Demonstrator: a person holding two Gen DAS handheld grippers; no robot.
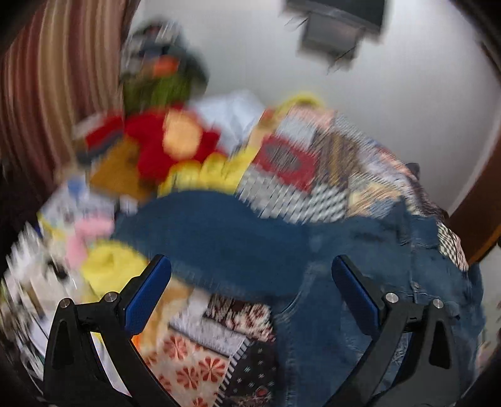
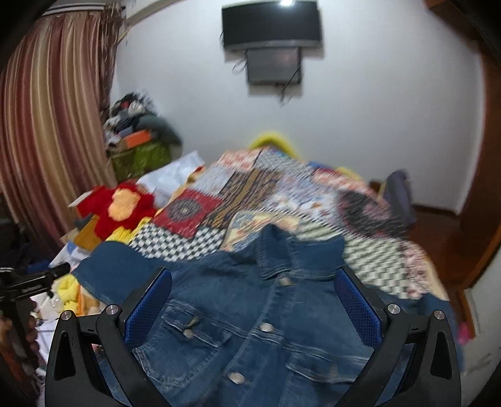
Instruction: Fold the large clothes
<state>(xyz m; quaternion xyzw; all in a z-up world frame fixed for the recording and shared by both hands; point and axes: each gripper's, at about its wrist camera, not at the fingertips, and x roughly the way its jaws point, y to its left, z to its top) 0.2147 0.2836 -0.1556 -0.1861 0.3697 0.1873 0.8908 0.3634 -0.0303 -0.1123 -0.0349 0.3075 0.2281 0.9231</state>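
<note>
Left wrist view, heavily motion-blurred: my left gripper (image 1: 250,281) has its fingers (image 1: 147,297) spread wide, nothing between them, hanging over the denim jacket (image 1: 238,238), whose sleeve runs left across the patchwork quilt (image 1: 300,169) on the bed. A red plush toy (image 1: 162,141) and yellow fabric (image 1: 213,172) sit beyond the sleeve, striped curtain (image 1: 47,94) far left. Right wrist view, sharper: my right gripper (image 2: 253,291) is also wide open and empty, poised above the denim jacket (image 2: 250,319), which lies front-up and buttoned, collar (image 2: 275,253) pointing away from me, chest pocket (image 2: 184,325) near the left finger. The left gripper (image 2: 31,281) pokes in at the left edge. Wall-mounted TV (image 2: 271,25) above the bed. My read: the fold is barely started, the jacket lies flat with its sleeves out. To do it well I'd pinch each sleeve near the cuff, bring it across the chest, keep the seams straight and avoid dragging the quilt. No legible brands, labels or writing anywhere; the button stamps are too blurred.
</note>
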